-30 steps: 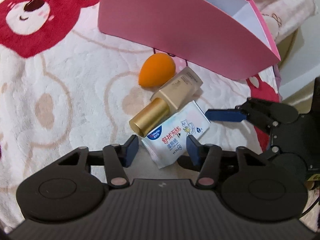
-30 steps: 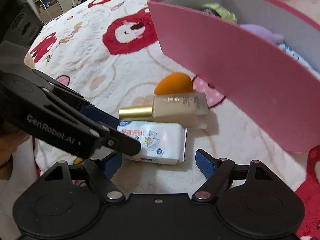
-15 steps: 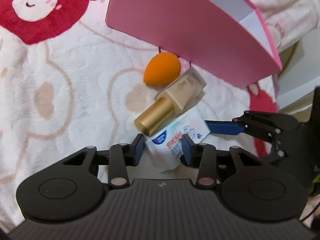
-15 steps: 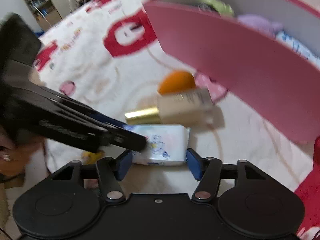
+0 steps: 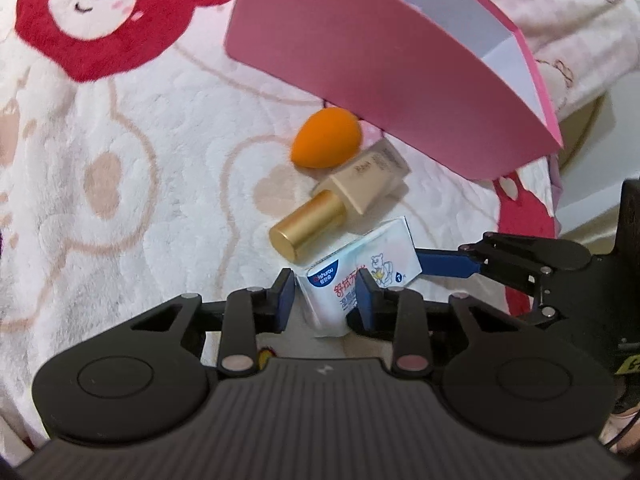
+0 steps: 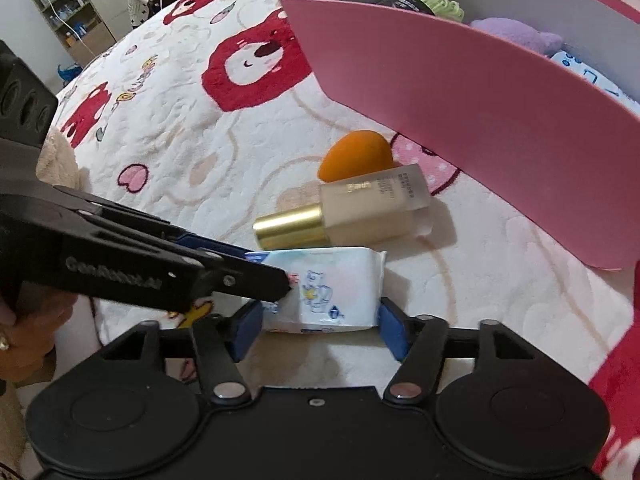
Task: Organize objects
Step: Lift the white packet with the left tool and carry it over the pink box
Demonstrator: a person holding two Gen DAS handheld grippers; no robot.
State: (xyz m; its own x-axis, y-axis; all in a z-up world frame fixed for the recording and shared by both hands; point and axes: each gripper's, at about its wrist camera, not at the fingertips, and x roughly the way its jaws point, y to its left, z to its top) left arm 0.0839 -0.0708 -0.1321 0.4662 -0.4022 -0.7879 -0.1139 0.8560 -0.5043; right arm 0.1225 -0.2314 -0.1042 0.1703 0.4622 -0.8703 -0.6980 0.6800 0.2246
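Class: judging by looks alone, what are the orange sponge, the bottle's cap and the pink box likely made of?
Orange sponge: probably soft foam, matte, no glare.
Bottle's cap: metal or metallised plastic; shiny gold with highlights.
Pink box: likely cardboard; thin, flat matte walls.

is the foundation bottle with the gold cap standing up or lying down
Lying down. The beige glass foundation bottle with the gold cap rests on its side on the fleecy bear-print blanket.

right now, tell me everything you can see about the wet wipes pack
The wet wipes pack is a small soft white plastic packet with a blue logo, red characters and a cartoon bear. It lies flat on the fleece blanket, close beside the gold-capped bottle. The left gripper is closing on one end, its pads pinching it. The right gripper brackets the other side, jaws opening.
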